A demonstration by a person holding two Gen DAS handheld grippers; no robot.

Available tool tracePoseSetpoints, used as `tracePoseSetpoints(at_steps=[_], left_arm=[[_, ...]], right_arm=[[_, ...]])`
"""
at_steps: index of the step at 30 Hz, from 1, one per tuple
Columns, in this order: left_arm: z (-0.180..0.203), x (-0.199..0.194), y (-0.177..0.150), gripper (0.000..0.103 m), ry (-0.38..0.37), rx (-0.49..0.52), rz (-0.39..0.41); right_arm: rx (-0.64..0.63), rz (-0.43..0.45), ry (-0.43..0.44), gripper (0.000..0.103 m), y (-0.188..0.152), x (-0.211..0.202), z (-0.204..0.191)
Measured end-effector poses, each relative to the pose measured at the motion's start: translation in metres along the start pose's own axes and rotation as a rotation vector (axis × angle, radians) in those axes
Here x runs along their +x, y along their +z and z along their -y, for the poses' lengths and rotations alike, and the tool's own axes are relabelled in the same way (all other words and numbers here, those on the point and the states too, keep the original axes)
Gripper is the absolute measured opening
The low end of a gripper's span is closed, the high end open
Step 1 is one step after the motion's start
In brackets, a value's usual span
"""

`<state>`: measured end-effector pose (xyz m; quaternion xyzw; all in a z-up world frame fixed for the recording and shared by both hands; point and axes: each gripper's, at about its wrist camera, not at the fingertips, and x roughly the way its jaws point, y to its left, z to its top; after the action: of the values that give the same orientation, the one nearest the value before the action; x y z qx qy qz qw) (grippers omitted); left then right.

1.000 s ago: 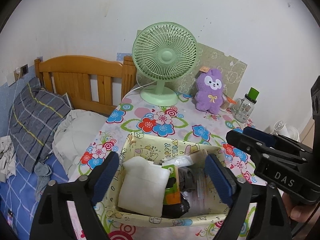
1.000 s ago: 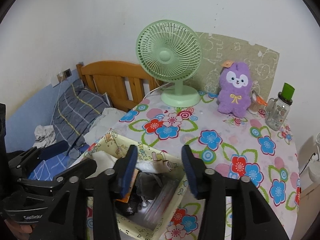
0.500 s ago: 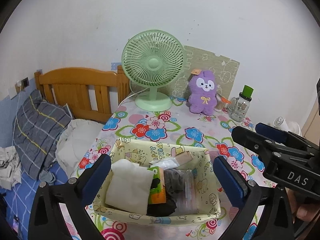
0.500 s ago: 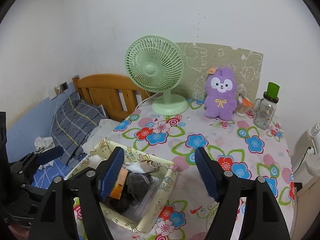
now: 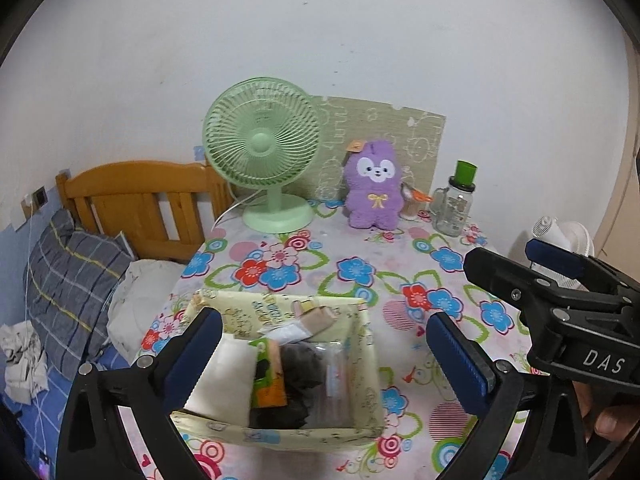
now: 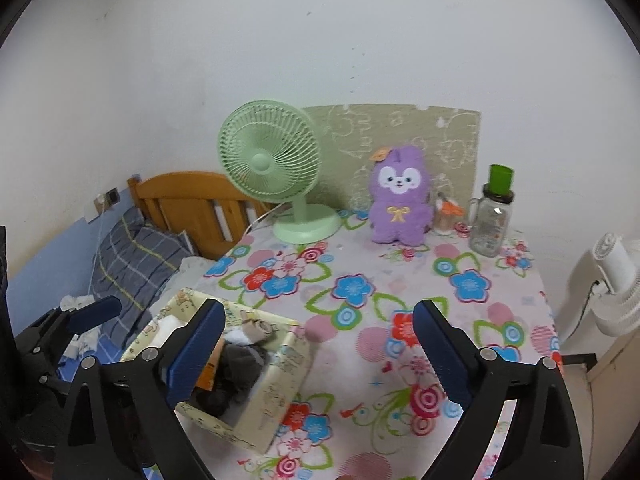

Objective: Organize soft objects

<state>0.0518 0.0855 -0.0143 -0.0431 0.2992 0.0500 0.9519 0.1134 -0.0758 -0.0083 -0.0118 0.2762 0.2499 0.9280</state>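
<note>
A pale yellow printed box (image 5: 362, 360) (image 6: 280, 376) sits on the flowered tablecloth near the front. It holds a white folded cloth (image 5: 218, 380), dark grey socks (image 5: 298, 360) (image 6: 236, 364) and an orange-green packet (image 5: 268, 376). A purple plush toy (image 5: 374, 192) (image 6: 400, 200) stands upright at the back. My left gripper (image 5: 320, 356) is open and empty above the box. My right gripper (image 6: 316, 350) is open and empty, above the table just right of the box; it also shows in the left wrist view (image 5: 552, 264).
A green desk fan (image 5: 264, 148) (image 6: 276, 164) stands at the back left. A clear bottle with a green cap (image 5: 456, 200) (image 6: 492, 212) stands at the back right. A wooden bed with a plaid pillow (image 5: 68, 280) lies left. A white fan (image 6: 616, 280) stands right.
Both grippers have pulled back and risen away from the box, so more of the table shows. The right jaws have opened much wider and the left a little wider.
</note>
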Motion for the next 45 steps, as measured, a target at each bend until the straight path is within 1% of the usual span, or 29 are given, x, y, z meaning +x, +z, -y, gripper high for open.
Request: tracePoseSetpoints(at_steps=[5,19,26,34,39,45], left_arm=[[0.021,-0.004,0.001,0.103,-0.021,0.037,0.004],[0.066,-0.007,0.006,0.103,-0.048,0.08,0.024],[0.092,-0.003,0.007,0.103,-0.093,0.083,0.034],[0.125,-0.002,0.007,0.103,-0.134,0.129,0.037],[0.133,-0.006,0.008,0.103,-0.125,0.141,0.054],[0.129,-0.009,0.011,0.103,-0.124,0.11,0.07]], right_arm=[[0.029,0.019,-0.02,0.096,-0.003,-0.015,0.018],[0.066,0.052,-0.066,0.097,-0.012,-0.043,0.061],[0.063,0.061,-0.099,0.097,-0.015,-0.057,0.082],[0.088,0.076,-0.15,0.097,-0.02,-0.073,0.108],[0.108,0.09,-0.175,0.097,-0.023,-0.083,0.12],[0.123,0.096,-0.195,0.097,-0.027,-0.091,0.13]])
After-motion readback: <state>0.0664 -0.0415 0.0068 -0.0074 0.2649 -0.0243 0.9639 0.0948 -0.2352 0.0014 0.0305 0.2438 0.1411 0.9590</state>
